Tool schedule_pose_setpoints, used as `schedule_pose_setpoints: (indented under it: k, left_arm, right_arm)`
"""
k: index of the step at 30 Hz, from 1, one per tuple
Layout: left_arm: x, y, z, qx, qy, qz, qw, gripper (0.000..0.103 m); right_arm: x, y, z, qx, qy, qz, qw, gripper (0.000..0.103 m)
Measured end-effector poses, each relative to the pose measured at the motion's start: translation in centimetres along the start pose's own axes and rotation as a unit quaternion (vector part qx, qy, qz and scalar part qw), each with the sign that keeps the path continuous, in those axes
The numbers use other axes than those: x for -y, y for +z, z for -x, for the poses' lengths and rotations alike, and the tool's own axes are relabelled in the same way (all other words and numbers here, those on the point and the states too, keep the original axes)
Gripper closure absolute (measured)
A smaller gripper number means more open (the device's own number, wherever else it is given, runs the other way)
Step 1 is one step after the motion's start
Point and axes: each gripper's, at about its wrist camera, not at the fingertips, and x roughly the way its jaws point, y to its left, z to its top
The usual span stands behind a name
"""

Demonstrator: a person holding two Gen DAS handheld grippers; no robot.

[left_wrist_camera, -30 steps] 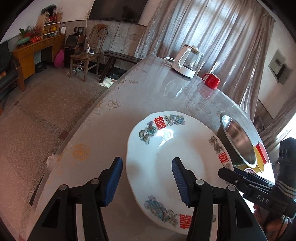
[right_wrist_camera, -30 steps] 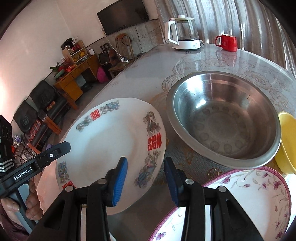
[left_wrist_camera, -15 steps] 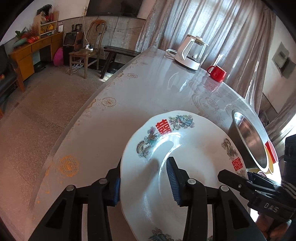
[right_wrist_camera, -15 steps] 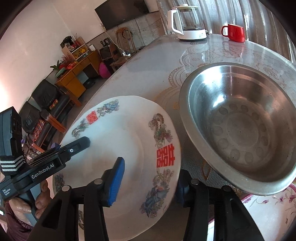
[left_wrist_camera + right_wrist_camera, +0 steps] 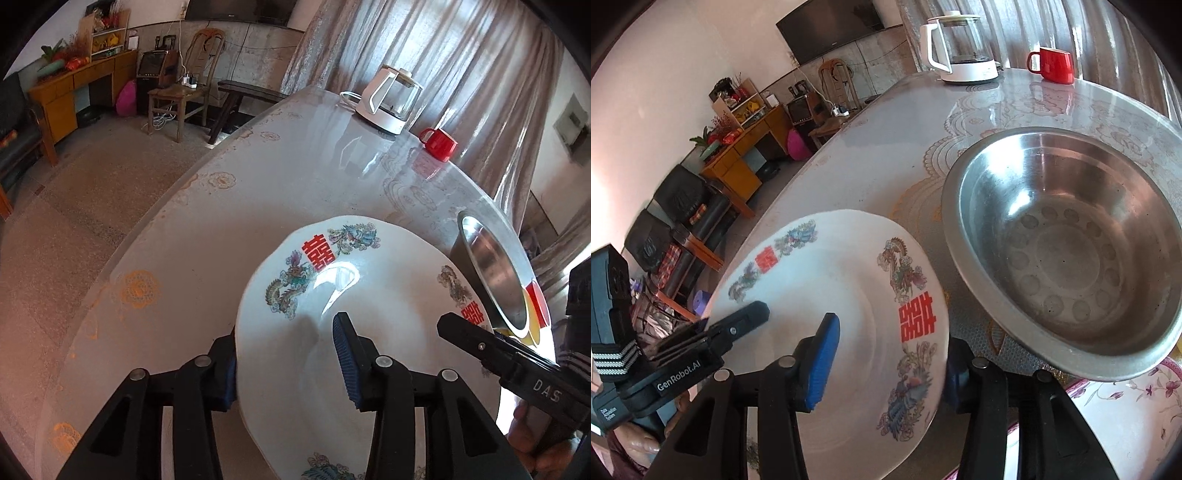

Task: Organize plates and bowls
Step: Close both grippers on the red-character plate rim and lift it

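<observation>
Plate (image 5: 369,332) rim between both grippers' fingers (image 5: 822,354).

Plate (image 5: 842,295): white, red double-happiness characters, dragon-phoenix motifs. Bowl (image 5: 1071,251), right of frame: plain steel. Mug (image 5: 1052,64), upper right: red.

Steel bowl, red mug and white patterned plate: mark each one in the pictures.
steel bowl (image 5: 1067,251), right wrist view, on its inner base.
red mug (image 5: 1057,65), right wrist view, on its side wall.
white patterned plate (image 5: 388,295), left wrist view, on its bare white middle.
</observation>
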Motion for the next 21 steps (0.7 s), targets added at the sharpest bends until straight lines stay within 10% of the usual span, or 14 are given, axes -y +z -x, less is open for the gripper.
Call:
schedule_pose_setpoints:
  k: [21]
  left_arm:
    - [3.0,-3.6,5.0,0.035,-0.032,-0.072,0.9963,0.061]
  right_arm:
    - [1.0,-3.1,4.4,0.025,0.011,0.006,1.0,0.055]
